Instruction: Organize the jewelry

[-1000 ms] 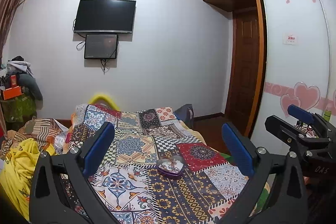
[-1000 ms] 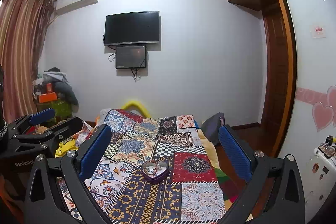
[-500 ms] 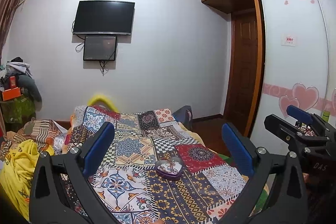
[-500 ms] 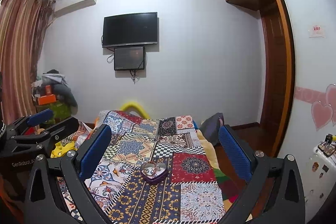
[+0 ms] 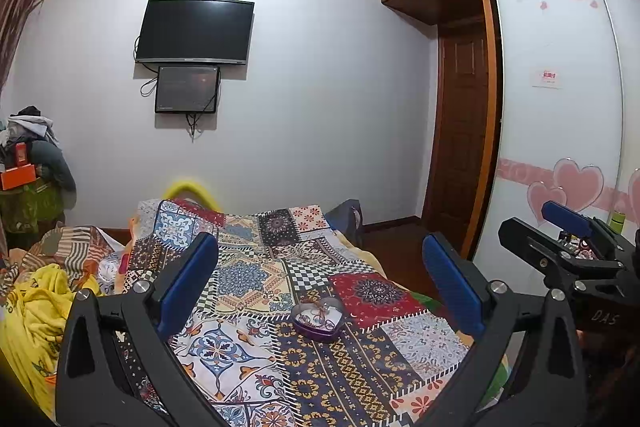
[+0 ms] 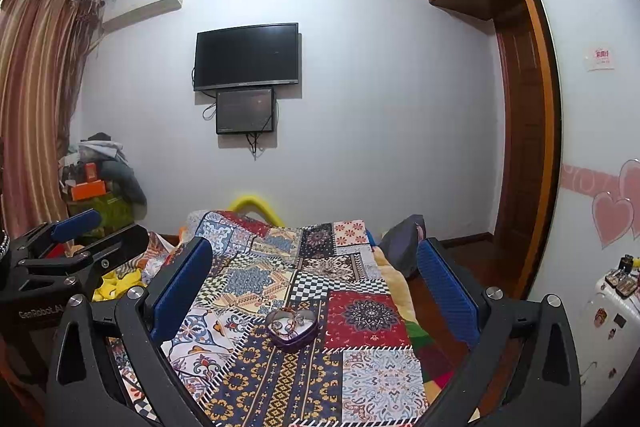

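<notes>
Jewelry (image 6: 291,323) is lying tangled inside a purple heart-shaped tin (image 5: 318,319), which is sitting on the patchwork bedspread (image 5: 256,279) near the middle of the bed. I am holding the left gripper (image 5: 320,279) and the right gripper (image 6: 314,275) above the bed's near end, both aimed at the tin, fingers spread wide and holding nothing.

I judge the soft bedding to be the main risk: pressing down beside the tin could tilt it and spill the pieces into the busy pattern, where they would be hard to find. The chains look knotted, so lifting one could be dragging others out with it.

Nothing is standing between the grippers and the tin. Yellow bedding (image 5: 32,311) is bunching at the left edge, a dark bag (image 6: 402,243) is leaning at the right, and a television (image 6: 247,55) is hanging on the far wall.
</notes>
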Tool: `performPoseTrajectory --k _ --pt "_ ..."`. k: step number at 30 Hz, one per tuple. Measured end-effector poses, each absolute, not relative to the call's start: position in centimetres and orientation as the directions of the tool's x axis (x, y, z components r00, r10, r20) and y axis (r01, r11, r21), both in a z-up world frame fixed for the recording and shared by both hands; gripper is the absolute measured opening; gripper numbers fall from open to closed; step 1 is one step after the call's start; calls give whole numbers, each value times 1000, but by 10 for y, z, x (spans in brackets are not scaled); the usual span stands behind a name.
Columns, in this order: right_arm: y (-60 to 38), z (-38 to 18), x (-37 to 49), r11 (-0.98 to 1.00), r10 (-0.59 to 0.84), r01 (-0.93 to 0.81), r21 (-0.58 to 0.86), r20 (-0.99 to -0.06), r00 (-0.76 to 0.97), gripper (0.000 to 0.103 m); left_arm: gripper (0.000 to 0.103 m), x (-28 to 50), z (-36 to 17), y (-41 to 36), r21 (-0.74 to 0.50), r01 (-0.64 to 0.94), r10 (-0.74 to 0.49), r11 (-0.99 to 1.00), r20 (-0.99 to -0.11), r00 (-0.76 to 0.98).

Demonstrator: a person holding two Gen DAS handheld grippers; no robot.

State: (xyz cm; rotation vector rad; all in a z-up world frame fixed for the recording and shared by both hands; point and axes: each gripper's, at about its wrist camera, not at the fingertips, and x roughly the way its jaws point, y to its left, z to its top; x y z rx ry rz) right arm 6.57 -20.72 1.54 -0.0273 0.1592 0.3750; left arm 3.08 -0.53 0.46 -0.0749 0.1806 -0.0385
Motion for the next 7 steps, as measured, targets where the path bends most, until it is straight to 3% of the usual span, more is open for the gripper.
performPoseTrajectory --k 7 --pt "-205 11 68 928 368 -373 4 -172 914 101 103 36 1 -6 -70 30 -43 997 -187 981"
